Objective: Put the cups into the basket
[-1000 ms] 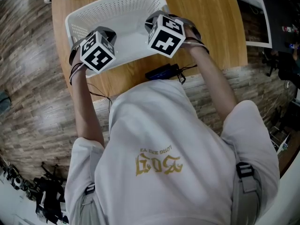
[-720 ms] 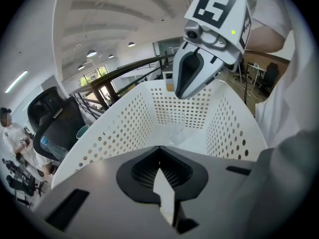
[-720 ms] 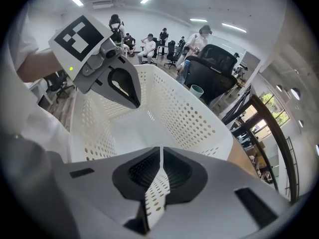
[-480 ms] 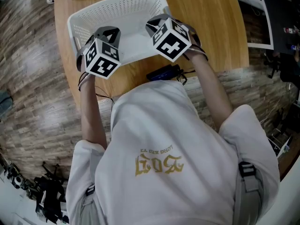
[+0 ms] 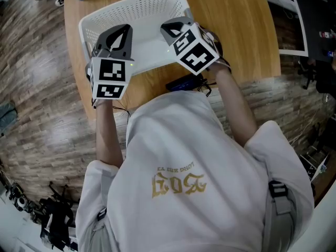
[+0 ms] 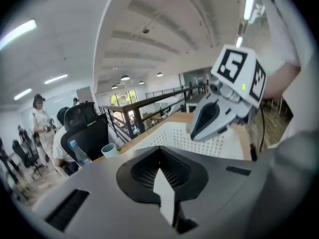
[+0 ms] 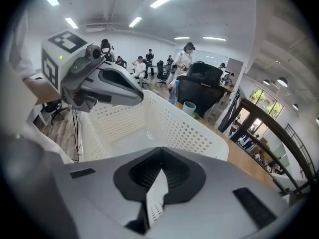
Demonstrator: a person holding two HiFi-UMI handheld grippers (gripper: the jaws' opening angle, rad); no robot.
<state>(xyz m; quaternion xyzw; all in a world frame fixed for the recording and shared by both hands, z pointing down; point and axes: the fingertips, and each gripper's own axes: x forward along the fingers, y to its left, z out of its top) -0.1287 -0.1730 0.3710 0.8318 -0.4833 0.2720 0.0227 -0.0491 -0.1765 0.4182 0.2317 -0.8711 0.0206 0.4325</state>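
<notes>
On smooth wooden tabletop (image 5: pixel 241 30), perforated white plastic basket (image 5: pixel 137 5) with rounded corners.

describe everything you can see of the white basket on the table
The white basket is a rectangular tub of what looks like plastic, its walls pierced with rows of small holes below a smooth rim with rounded corners. It stands upright on the wooden table, open side up. No cup shows in the visible part of its inside. The left gripper and right gripper hang over its near side; whether they touch it cannot be told.
</notes>
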